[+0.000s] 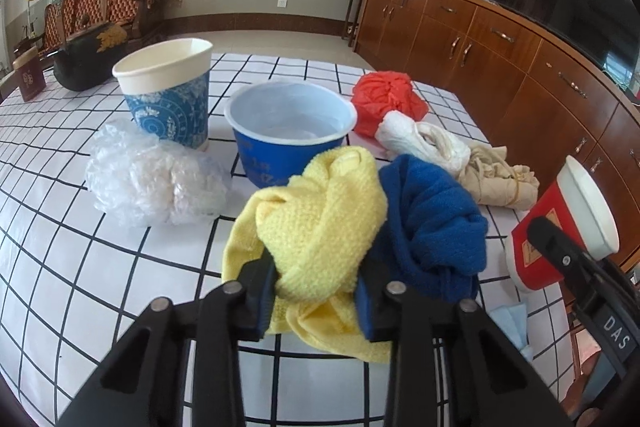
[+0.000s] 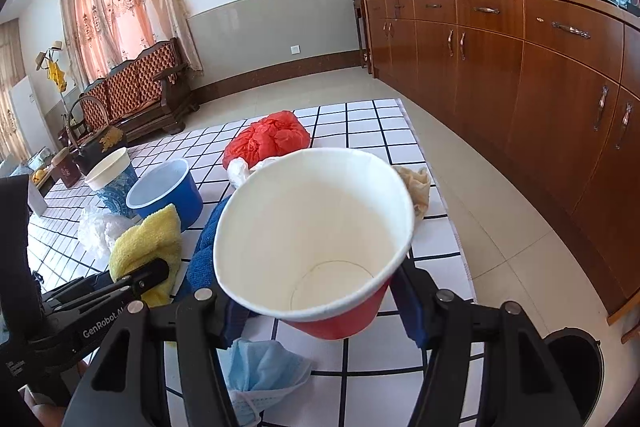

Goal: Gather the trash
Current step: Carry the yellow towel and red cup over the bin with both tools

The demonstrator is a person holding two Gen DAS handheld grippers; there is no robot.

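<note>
My left gripper (image 1: pixel 316 295) is shut on a crumpled yellow cloth (image 1: pixel 320 219) that lies on the checked tablecloth (image 1: pixel 80 267). A blue cloth (image 1: pixel 432 227) is bunched against the yellow one on its right. My right gripper (image 2: pixel 320 307) is shut on a red paper cup (image 2: pixel 312 227) with a white inside, tilted with its mouth toward the camera and empty. The same red cup (image 1: pixel 560 227) shows at the right edge of the left wrist view. The yellow cloth (image 2: pixel 148 235) also appears to the cup's left in the right wrist view.
On the table are a blue plastic bowl (image 1: pixel 288 139), a blue patterned paper cup (image 1: pixel 168 95), a clear plastic bag (image 1: pixel 152 179), a red bag (image 1: pixel 386 99), a white bag (image 1: pixel 420 139), beige crumpled paper (image 1: pixel 500 175) and a face mask (image 2: pixel 260 371). A black bin (image 2: pixel 576 367) stands on the floor at right.
</note>
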